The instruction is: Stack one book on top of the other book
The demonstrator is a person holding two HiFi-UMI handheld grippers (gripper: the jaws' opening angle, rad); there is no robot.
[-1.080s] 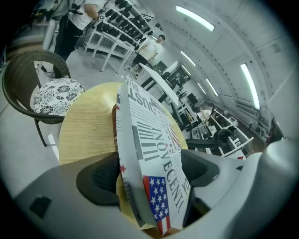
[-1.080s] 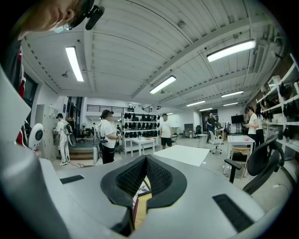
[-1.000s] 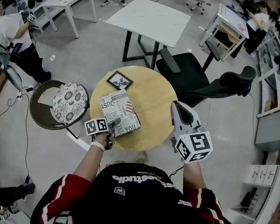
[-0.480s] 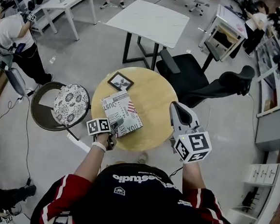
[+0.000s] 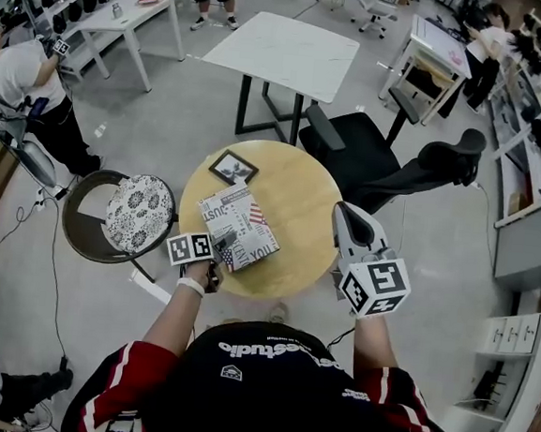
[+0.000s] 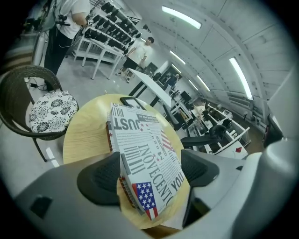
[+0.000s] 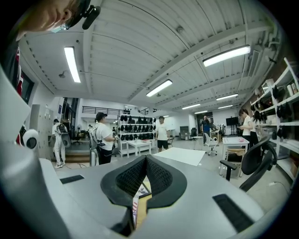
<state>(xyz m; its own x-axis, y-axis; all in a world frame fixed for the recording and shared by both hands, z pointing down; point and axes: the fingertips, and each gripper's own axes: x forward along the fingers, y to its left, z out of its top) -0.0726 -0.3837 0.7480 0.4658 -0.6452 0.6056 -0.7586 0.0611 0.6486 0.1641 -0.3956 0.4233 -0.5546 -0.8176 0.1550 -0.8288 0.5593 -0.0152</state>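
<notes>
Framed picture too small to make out, book underside hidden

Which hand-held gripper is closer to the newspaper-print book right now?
Left. The left hand-held gripper straddles the book at its near corner; the right hand-held gripper hangs shut over the right edge of the table, apart from it.

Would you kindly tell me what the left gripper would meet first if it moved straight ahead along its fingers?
The printed book: its near corner lies between the left gripper's open fingers, so any advance would probably run straight into it.
</notes>
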